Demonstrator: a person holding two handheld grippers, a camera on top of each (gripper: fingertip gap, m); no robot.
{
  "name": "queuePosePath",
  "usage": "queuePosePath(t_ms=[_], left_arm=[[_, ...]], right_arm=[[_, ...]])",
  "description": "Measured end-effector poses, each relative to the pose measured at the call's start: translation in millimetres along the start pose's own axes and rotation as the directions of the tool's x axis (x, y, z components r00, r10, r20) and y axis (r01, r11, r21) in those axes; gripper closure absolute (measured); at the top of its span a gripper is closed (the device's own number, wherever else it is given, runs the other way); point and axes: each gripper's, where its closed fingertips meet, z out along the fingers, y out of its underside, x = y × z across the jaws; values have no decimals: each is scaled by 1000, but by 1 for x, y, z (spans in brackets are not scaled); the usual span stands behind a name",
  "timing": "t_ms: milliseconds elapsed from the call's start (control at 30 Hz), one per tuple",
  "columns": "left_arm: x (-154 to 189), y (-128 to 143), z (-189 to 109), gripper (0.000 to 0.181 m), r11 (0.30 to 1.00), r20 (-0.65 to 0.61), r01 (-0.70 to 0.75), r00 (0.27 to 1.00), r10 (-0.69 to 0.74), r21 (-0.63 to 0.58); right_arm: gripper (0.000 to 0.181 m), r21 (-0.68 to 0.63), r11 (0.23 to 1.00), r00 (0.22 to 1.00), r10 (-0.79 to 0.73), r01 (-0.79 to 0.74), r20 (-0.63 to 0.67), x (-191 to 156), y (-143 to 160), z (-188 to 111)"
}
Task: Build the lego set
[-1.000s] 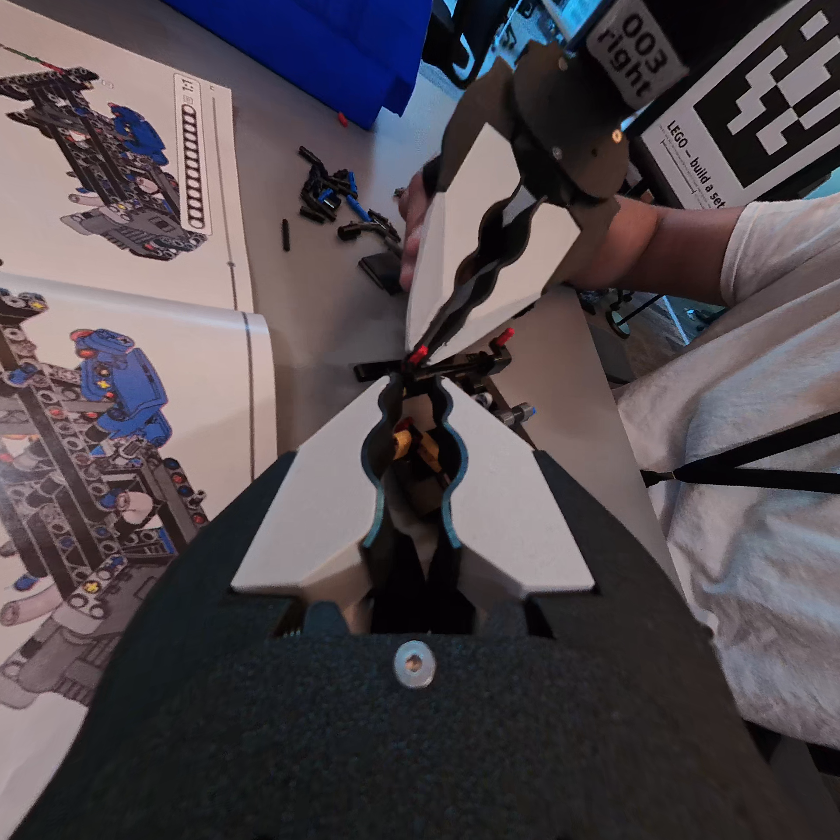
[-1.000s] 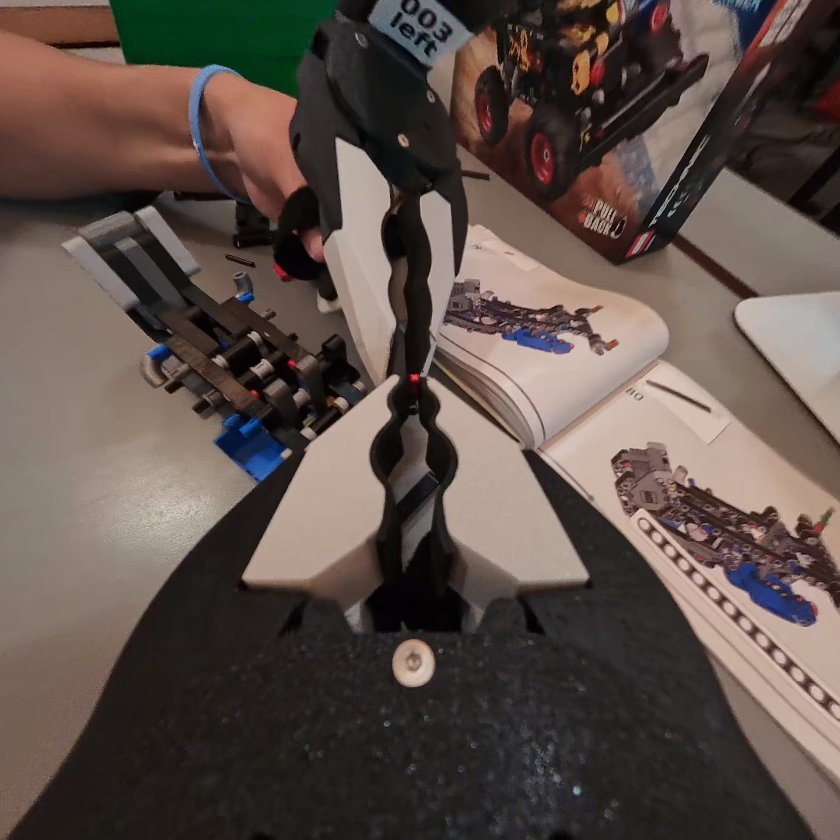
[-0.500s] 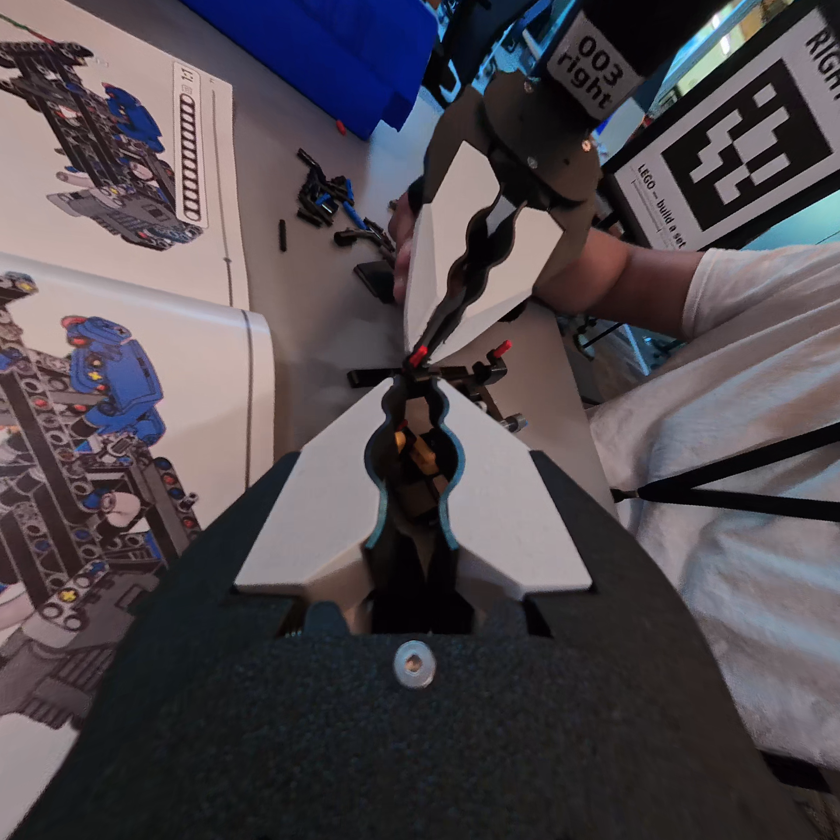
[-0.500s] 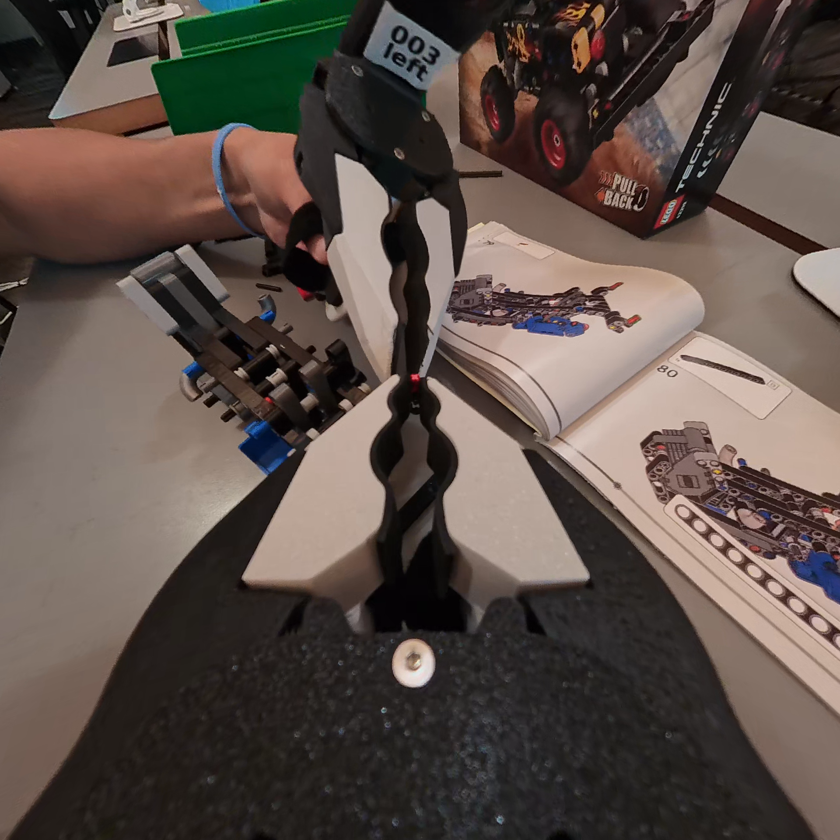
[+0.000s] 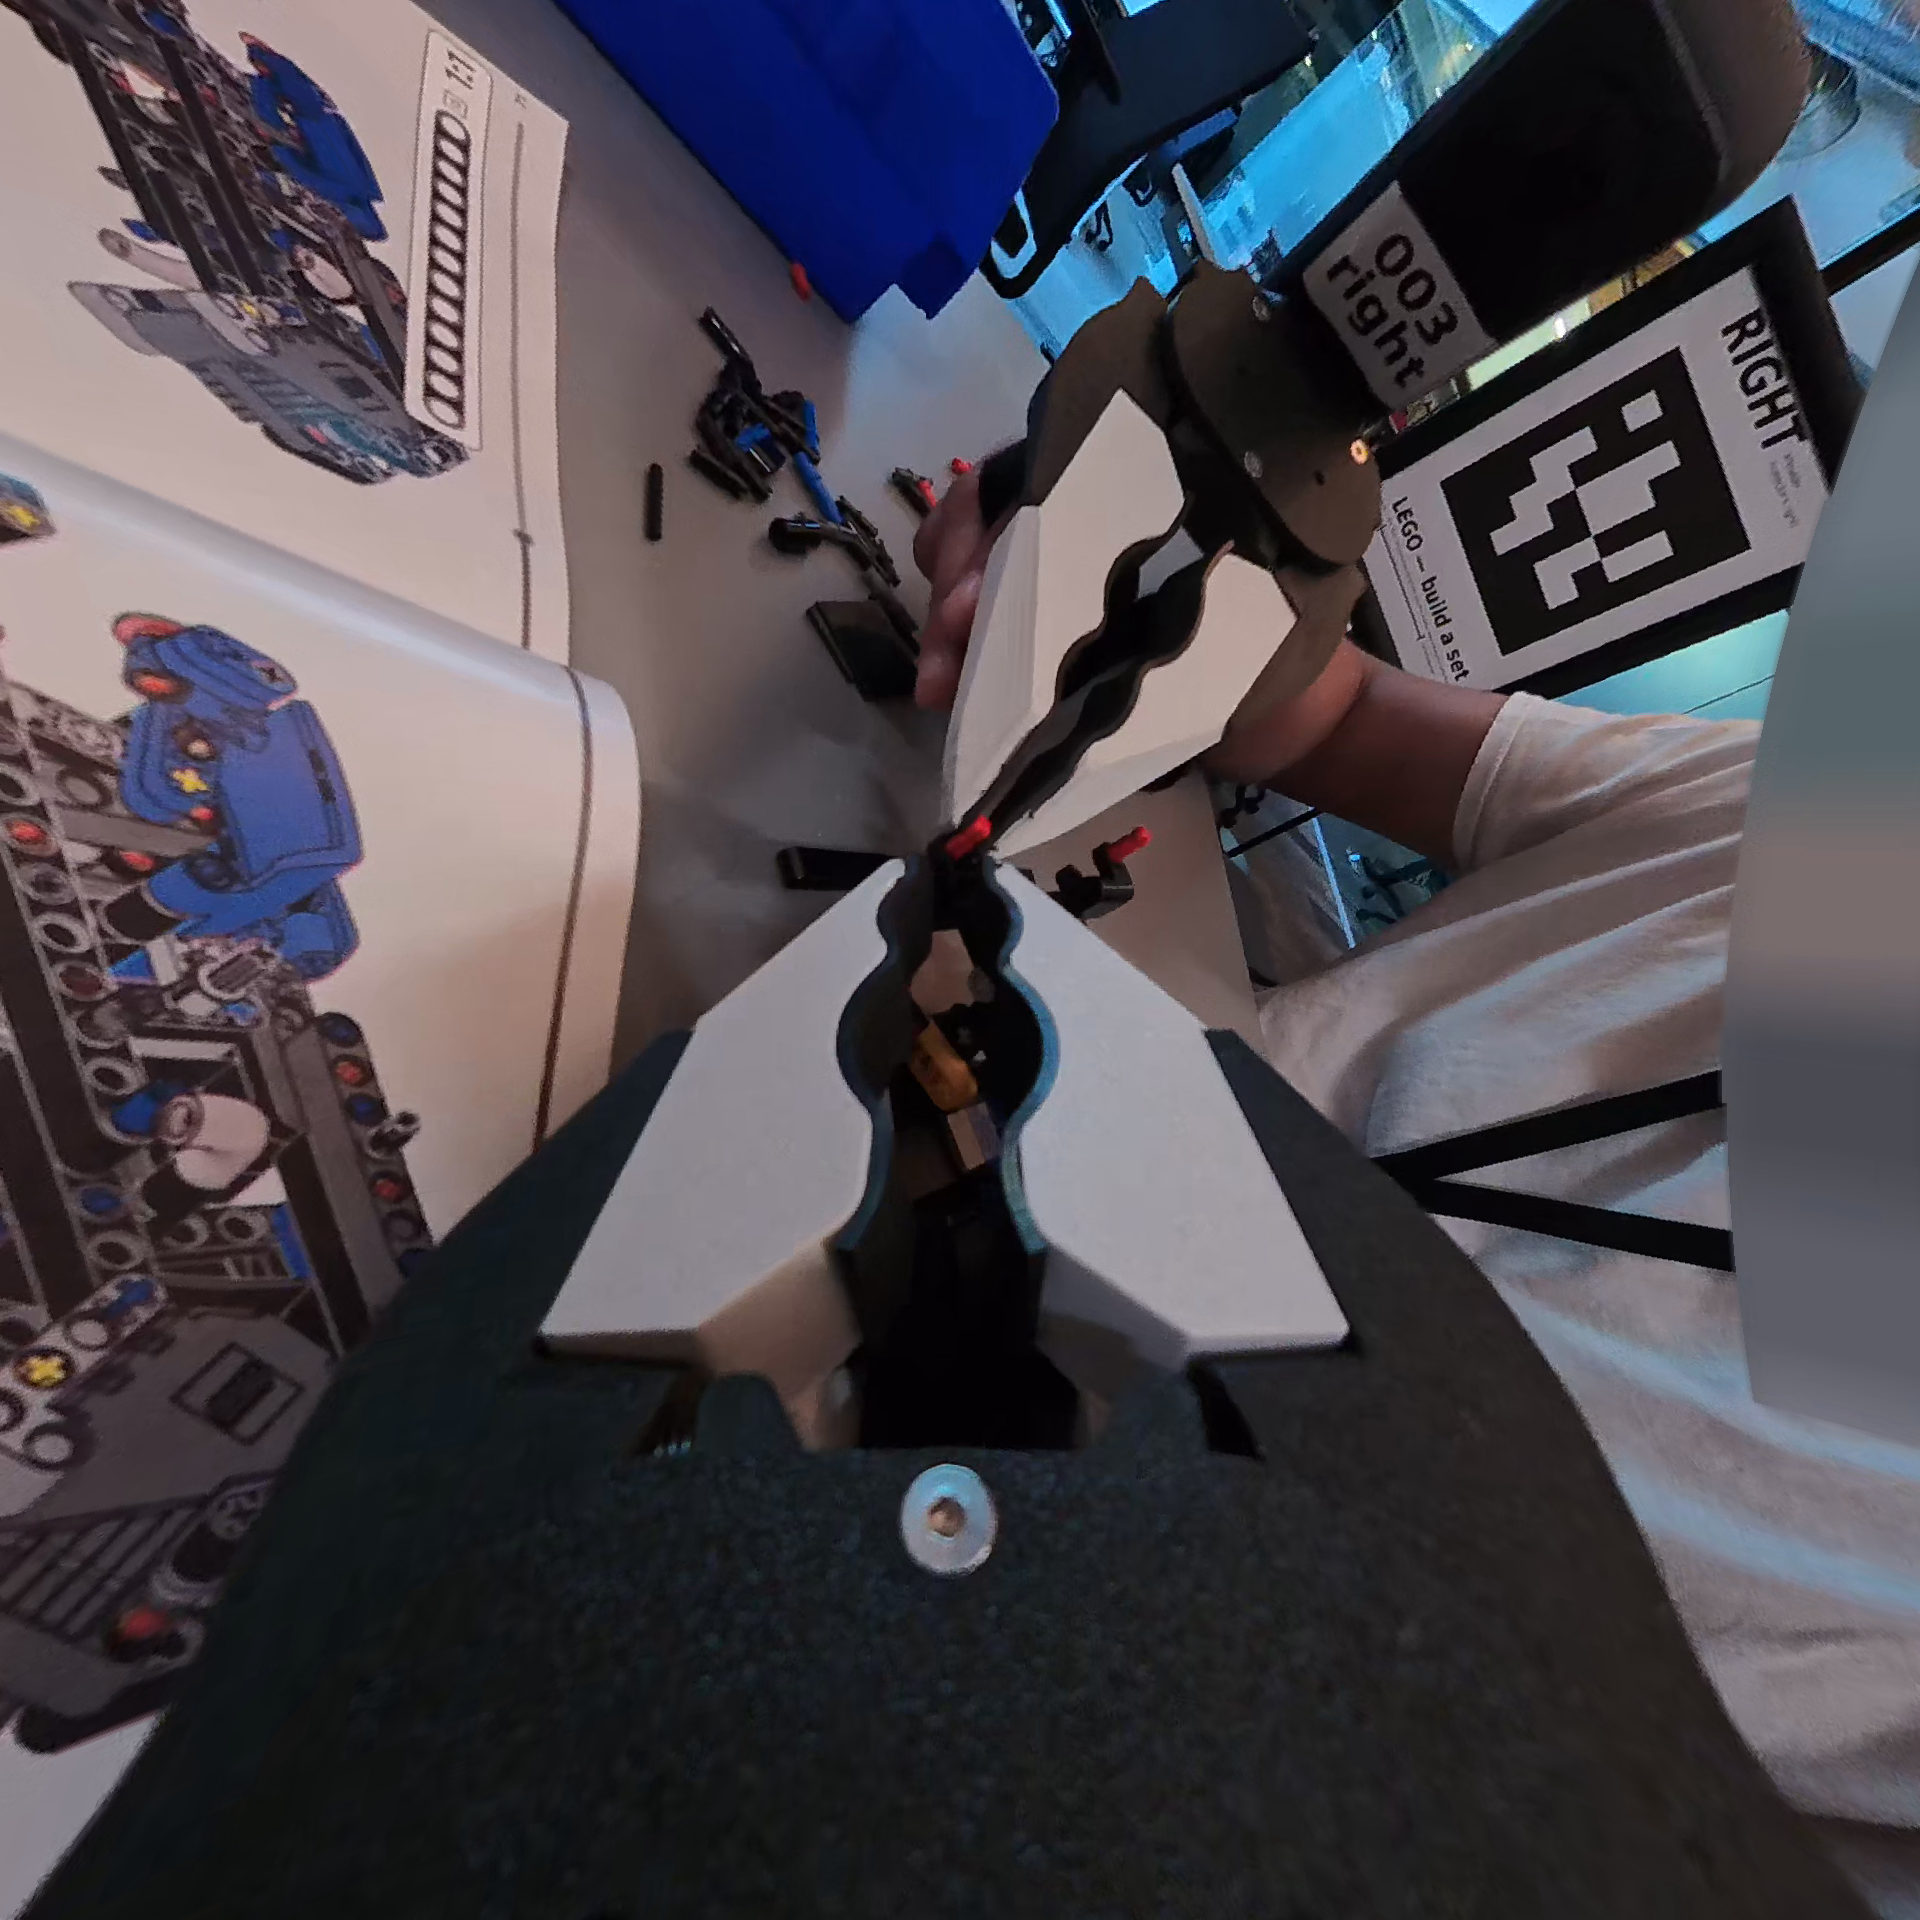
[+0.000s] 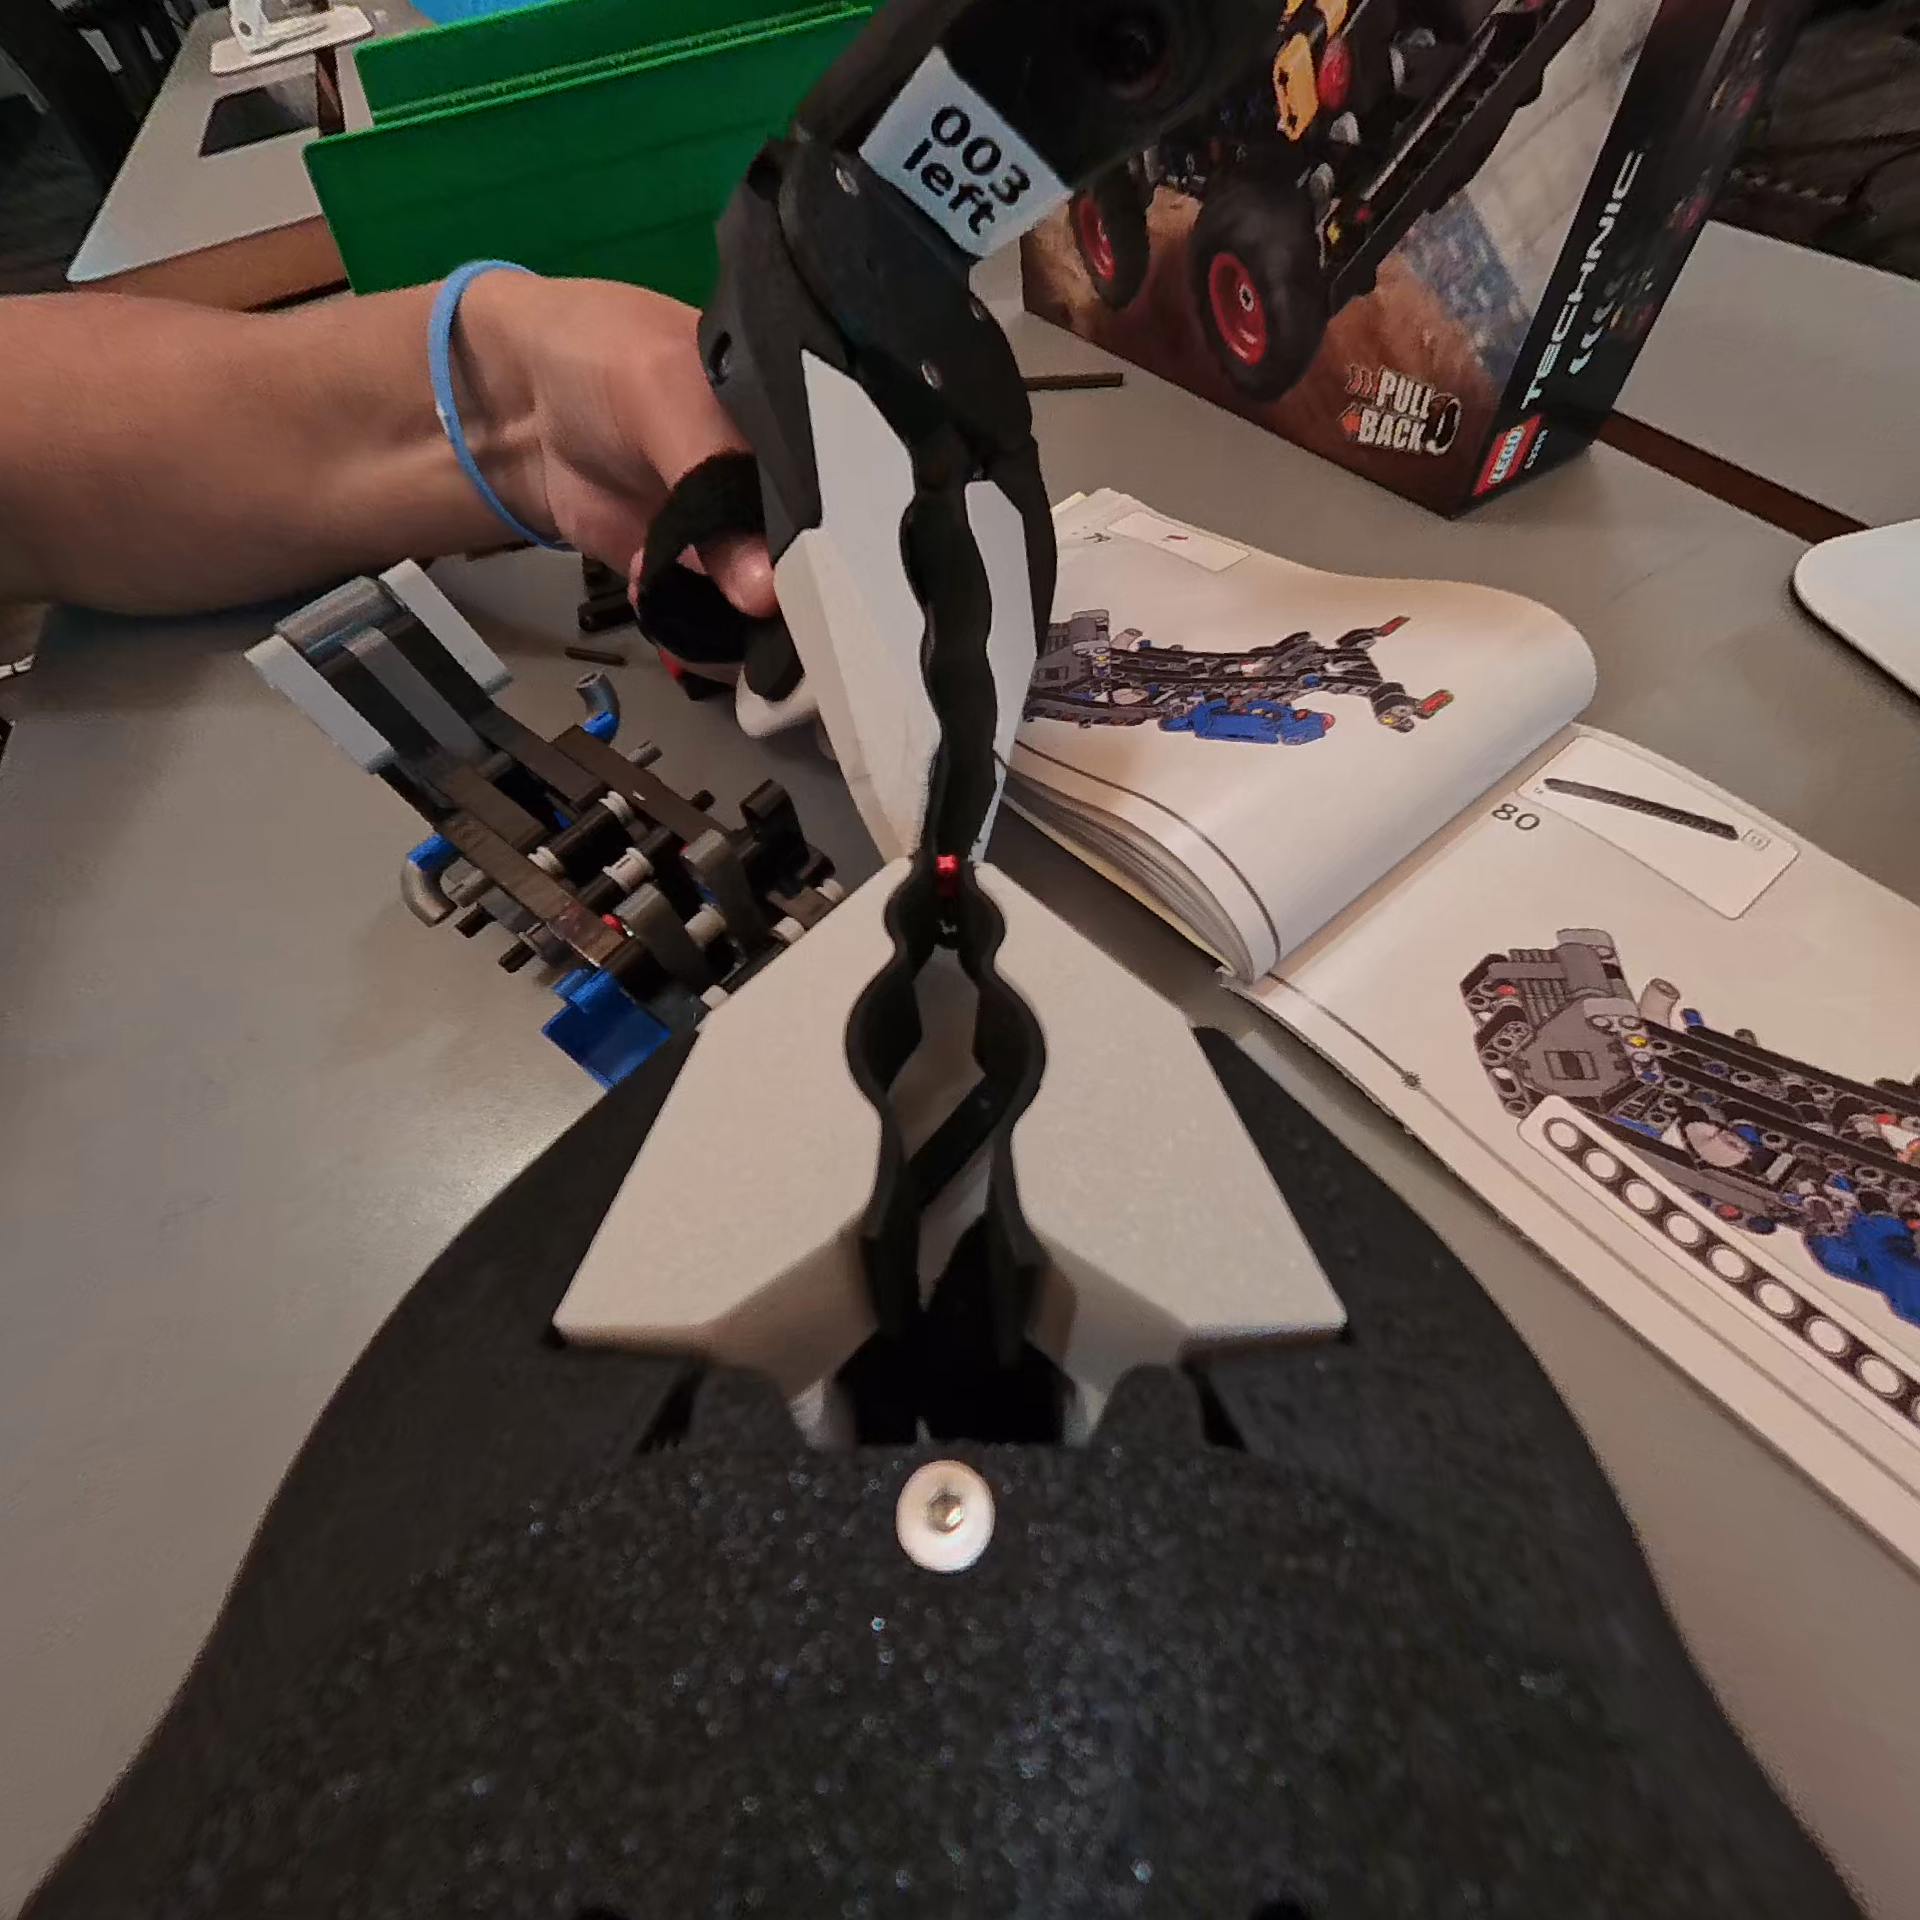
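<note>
My left gripper (image 5: 943, 878) is shut on a small black sub-assembly (image 5: 1091, 885) with red pins, held above the table. My right gripper (image 5: 968, 831) comes in from the upper right, tip to tip with it, and is shut on a red pin (image 5: 971, 834) of that sub-assembly. In the right wrist view my right gripper (image 6: 945, 888) meets the left gripper (image 6: 951, 844) at the red pin (image 6: 945, 862). The partly built black, grey and blue chassis (image 6: 582, 852) lies on the table to the left. How the pin sits in the sub-assembly is hidden by the fingertips.
The open instruction booklet (image 6: 1299, 727) lies to the right, and shows in the left wrist view (image 5: 260, 727). The set's box (image 6: 1403, 260) stands behind it, a green bin (image 6: 582, 156) at the back left. Loose black and blue parts (image 5: 769, 447) lie near a blue bin (image 5: 831, 125). The tips of both grippers are at nearly the same place.
Both grippers stay shut and tip to tip on the sub-assembly. The right gripper has tilted further to the right in the left wrist view, and both views have shifted slightly.
</note>
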Motion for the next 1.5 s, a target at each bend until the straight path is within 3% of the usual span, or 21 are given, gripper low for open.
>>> queuePosePath(t_ms=[467, 1067, 1500], left_arm=[[1, 1, 0, 176, 1000, -24, -15, 1000, 15, -5], [0, 3, -1, 176, 999, -11, -43, 999, 43, -15], [1, 4, 0, 177, 995, 8, -93, 996, 93, -36]], right_arm=[[179, 4, 999, 999, -49, 49, -18, -2, -1, -1], [179, 22, 993, 992, 117, -118, 45, -3, 0, 1], [175, -30, 997, 997, 69, -69, 21, -4, 0, -3]])
